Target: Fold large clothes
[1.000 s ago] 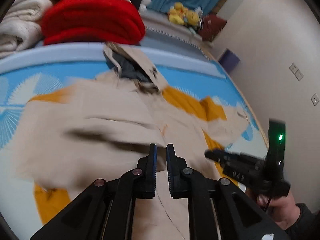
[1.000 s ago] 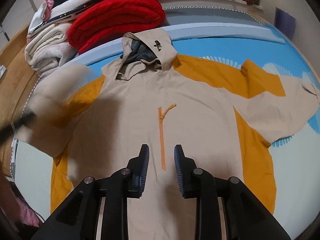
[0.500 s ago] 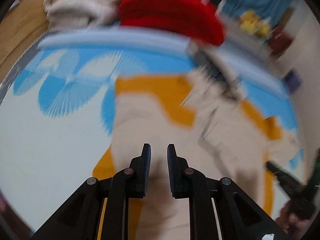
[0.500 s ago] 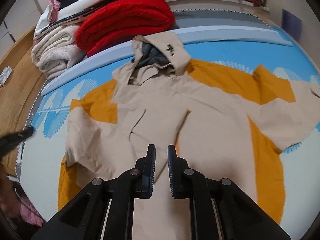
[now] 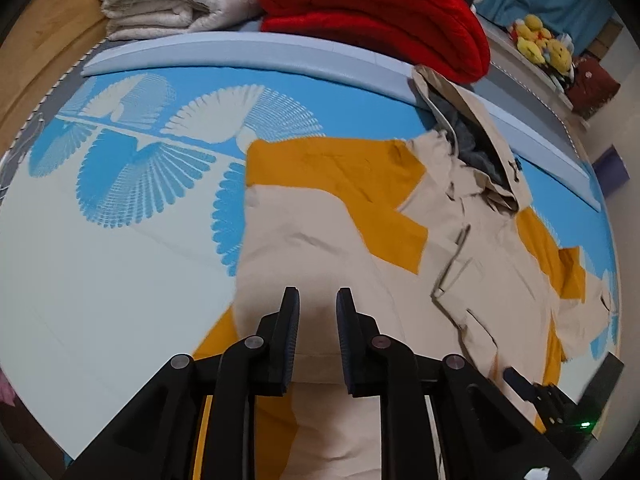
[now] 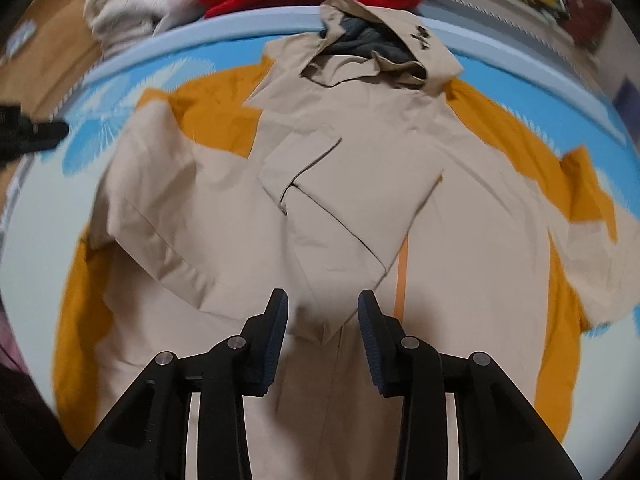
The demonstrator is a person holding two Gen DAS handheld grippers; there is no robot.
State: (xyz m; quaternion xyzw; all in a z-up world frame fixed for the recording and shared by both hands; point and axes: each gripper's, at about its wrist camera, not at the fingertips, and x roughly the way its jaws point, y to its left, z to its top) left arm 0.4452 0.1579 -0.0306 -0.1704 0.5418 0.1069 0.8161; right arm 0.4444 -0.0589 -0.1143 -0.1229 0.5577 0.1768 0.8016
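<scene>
One sleeve (image 6: 320, 216) is already folded across the chest of the beige-and-orange hooded jacket (image 6: 460, 264), which lies flat on the blue patterned mat (image 5: 120, 208), hood toward the red blanket (image 5: 372, 12). Left gripper (image 5: 318, 304): jaws opening, narrow gap, nothing held, over the left shoulder edge. Right gripper (image 6: 322, 308): jaws opening, moderate gap, empty, over the folded cuff. Next, I'd judge: pinch the far right sleeve (image 6: 592, 240) at its cuff, lift low, lay it across the chest, then smooth out the wrinkles.
</scene>
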